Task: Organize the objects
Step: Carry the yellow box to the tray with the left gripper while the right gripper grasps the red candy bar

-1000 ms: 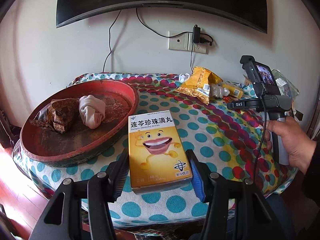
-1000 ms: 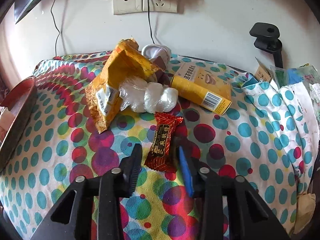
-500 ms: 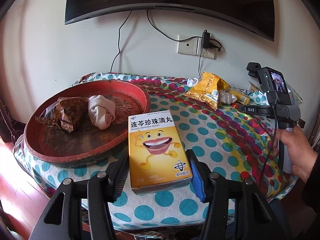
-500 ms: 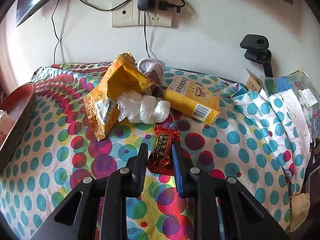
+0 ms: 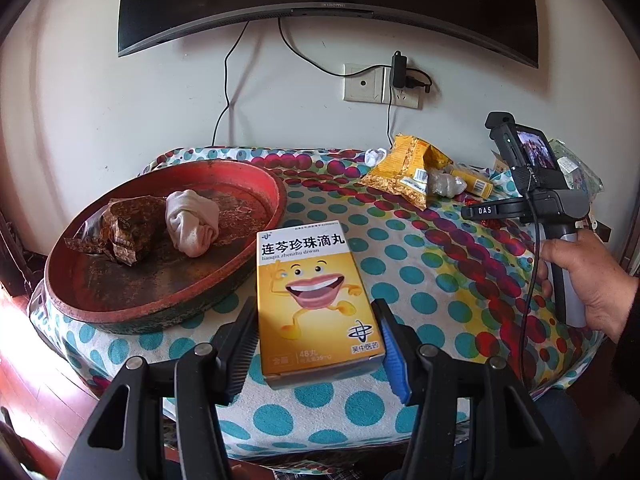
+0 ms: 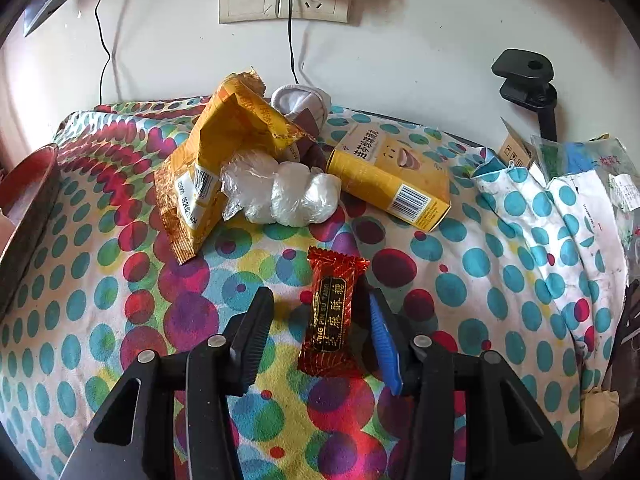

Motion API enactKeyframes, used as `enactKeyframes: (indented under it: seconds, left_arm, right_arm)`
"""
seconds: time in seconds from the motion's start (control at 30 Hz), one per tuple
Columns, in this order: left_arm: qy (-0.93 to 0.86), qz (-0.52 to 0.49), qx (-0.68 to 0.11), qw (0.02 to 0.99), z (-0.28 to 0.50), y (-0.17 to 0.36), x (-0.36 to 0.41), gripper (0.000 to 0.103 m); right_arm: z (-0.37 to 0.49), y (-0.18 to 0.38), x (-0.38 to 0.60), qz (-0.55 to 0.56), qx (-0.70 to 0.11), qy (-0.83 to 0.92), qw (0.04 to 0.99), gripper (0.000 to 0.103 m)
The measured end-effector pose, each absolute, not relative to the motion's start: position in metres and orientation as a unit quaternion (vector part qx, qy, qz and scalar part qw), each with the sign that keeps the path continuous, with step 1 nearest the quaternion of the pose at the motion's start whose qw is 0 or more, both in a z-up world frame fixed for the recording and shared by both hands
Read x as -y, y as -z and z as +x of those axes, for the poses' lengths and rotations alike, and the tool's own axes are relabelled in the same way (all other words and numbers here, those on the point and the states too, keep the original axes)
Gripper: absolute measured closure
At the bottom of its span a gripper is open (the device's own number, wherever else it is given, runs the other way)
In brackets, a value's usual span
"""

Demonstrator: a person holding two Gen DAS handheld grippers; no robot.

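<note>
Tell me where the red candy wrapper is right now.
In the right wrist view, the red candy wrapper lies on the dotted tablecloth between the open fingers of the right gripper, nearer its blue finger, just in front of the clear plastic bundle.

Black tongs point(image 5: 316, 344), one blue ribbed pad, silver screws; seemingly dark sleeve.

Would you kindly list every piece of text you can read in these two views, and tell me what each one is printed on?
"连芩珍珠滴丸", "lianqin zhenzhu diwan", "48丸": yellow medicine box in the left claw.
"吴中医药": same box, lower corner.
"xiaomi": television bezel.
"DAS": arm of the right claw.
"...ING PIN SU TANG": red candy wrapper; its Chinese characters are blurred.
Second yellow box: title too distorted.
Snack bag barcode digits: too small.
</note>
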State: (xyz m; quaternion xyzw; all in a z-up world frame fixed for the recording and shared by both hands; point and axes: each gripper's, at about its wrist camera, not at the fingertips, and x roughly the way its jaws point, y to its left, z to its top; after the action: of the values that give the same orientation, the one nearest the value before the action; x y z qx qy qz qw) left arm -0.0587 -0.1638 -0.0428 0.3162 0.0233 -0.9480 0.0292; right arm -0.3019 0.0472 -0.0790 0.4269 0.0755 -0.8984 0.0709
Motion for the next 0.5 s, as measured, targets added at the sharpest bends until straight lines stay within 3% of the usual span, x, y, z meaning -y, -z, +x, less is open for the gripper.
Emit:
enactKeyframes:
  seconds: [0.5]
  left_arm:
    - [0.955, 0.281, -0.026, 0.088, -0.060, 0.023, 0.200, 0.047]
  right_arm:
    - [-0.287, 0.066, -0.064, 0.395, -0.048, 0.914, 0.079, 0.086]
